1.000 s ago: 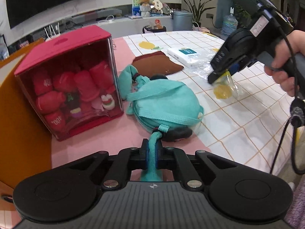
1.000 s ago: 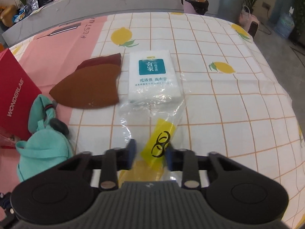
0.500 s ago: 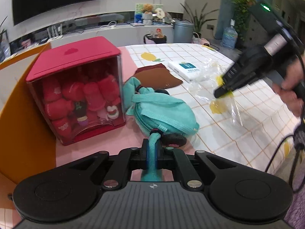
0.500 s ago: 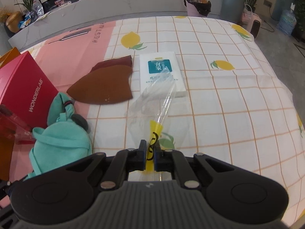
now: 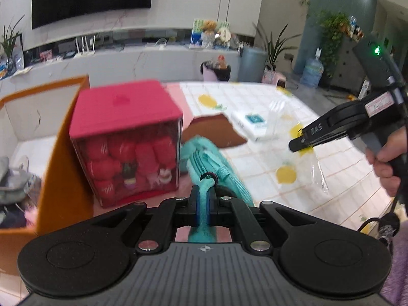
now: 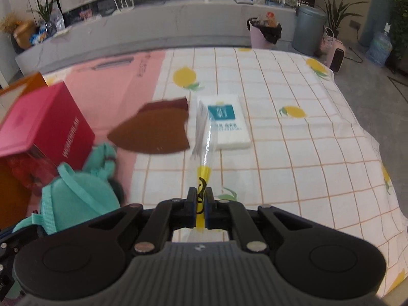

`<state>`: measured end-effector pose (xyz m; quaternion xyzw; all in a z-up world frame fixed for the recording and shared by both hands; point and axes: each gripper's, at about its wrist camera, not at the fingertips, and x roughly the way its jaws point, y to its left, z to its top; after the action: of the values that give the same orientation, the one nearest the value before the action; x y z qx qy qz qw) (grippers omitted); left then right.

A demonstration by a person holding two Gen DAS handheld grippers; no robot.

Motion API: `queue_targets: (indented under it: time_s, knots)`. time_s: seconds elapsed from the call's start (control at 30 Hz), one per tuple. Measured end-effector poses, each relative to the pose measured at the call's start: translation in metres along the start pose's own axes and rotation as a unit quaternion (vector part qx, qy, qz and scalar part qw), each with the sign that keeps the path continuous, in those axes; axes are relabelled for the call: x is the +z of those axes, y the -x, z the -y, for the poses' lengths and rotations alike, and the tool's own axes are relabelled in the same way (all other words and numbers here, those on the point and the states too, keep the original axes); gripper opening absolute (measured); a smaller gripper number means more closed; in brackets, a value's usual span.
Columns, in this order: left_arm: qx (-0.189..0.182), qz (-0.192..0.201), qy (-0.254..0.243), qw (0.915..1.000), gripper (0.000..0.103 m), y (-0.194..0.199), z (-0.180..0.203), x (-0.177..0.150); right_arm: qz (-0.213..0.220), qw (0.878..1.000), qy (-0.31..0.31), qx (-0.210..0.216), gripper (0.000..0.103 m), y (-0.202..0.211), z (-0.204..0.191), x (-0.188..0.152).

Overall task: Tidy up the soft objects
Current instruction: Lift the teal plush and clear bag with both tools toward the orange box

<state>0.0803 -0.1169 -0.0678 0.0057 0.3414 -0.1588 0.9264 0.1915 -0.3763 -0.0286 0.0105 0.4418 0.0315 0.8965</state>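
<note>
The left gripper (image 5: pixel 203 204) had its fingers pinching the strap of the teal bag (image 5: pixel 216 168) at lower centre of its view, probably so the soft bag hangs and does not slip. The right gripper (image 6: pixel 200 210) had its fingers pressed on the yellow end of a clear plastic bag (image 6: pixel 204 137), which trailed up the frame over the tissue pack (image 6: pixel 224 125). Beside lay brown cloth (image 6: pixel 155 132) on the worktop (image 6: pixel 293 140), and the red box (image 5: pixel 127 140) at left, near an orange carton (image 5: pixel 58 158), maybe the destination
</note>
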Motion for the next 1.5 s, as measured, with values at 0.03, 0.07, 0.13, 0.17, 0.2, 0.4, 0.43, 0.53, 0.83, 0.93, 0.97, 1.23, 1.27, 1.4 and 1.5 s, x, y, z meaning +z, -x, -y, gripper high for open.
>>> queue_targets:
  time_s: [0.03, 0.07, 0.13, 0.17, 0.2, 0.4, 0.43, 0.53, 0.83, 0.93, 0.97, 1.23, 1.27, 1.4, 1.5]
  knots:
    - [-0.003, 0.007, 0.000, 1.0000, 0.004, 0.003, 0.001, 0.003, 0.004, 1.000, -0.002, 0.002, 0.003, 0.003, 0.000, 0.001]
    - [-0.004, 0.013, -0.001, 0.9999, 0.004, 0.008, 0.001, 0.005, 0.007, 1.000, -0.002, 0.000, 0.003, 0.006, 0.000, 0.001]
    - [-0.002, 0.019, -0.004, 0.9998, 0.004, 0.013, 0.003, 0.011, 0.012, 1.000, -0.001, -0.004, 0.003, 0.010, -0.001, 0.001]
    - [-0.001, 0.022, -0.007, 0.9997, 0.004, 0.015, 0.005, 0.014, 0.015, 1.000, -0.003, -0.004, 0.003, 0.013, 0.000, 0.002]
    - [-0.002, 0.026, -0.009, 0.9996, 0.004, 0.017, 0.006, 0.017, 0.018, 1.000, -0.004, -0.003, 0.003, 0.015, 0.000, 0.002]
    - [-0.016, 0.052, -0.014, 0.9984, 0.004, 0.030, 0.010, 0.038, 0.041, 0.999, -0.002, -0.014, 0.003, 0.033, -0.007, 0.019]
    - [-0.017, 0.055, -0.016, 0.9982, 0.004, 0.030, 0.012, 0.042, 0.047, 0.999, 0.000, -0.016, 0.003, 0.036, -0.009, 0.023]
    - [-0.018, 0.055, -0.020, 0.9981, 0.004, 0.032, 0.015, 0.056, 0.064, 0.998, 0.004, -0.018, 0.003, 0.048, -0.018, 0.038]
    - [-0.033, 0.073, -0.024, 0.9965, 0.004, 0.045, 0.010, 0.104, 0.117, 0.992, 0.039, -0.035, 0.003, 0.082, -0.046, 0.079]
    - [-0.050, 0.099, -0.035, 0.9932, 0.004, 0.052, 0.003, 0.115, 0.130, 0.989, 0.049, -0.044, 0.003, 0.086, -0.054, 0.090]
    - [-0.053, 0.102, -0.037, 0.9926, 0.004, 0.054, 0.000, 0.120, 0.136, 0.989, 0.050, -0.044, 0.003, 0.088, -0.057, 0.095]
    - [-0.085, 0.108, 0.007, 0.9905, 0.004, 0.085, -0.038, 0.169, 0.171, 0.983, 0.064, -0.034, 0.003, 0.099, -0.090, 0.133]
    - [-0.093, 0.097, 0.020, 0.9907, 0.004, 0.088, -0.045, 0.177, 0.174, 0.982, 0.065, -0.032, 0.003, 0.100, -0.095, 0.137]
    - [-0.108, 0.075, 0.073, 0.9886, 0.004, 0.100, -0.086, 0.203, 0.192, 0.978, 0.080, -0.015, 0.003, 0.106, -0.123, 0.151]
    - [-0.092, 0.093, 0.106, 0.9857, 0.004, 0.113, -0.118, 0.211, 0.204, 0.975, 0.093, -0.002, 0.003, 0.108, -0.149, 0.160]
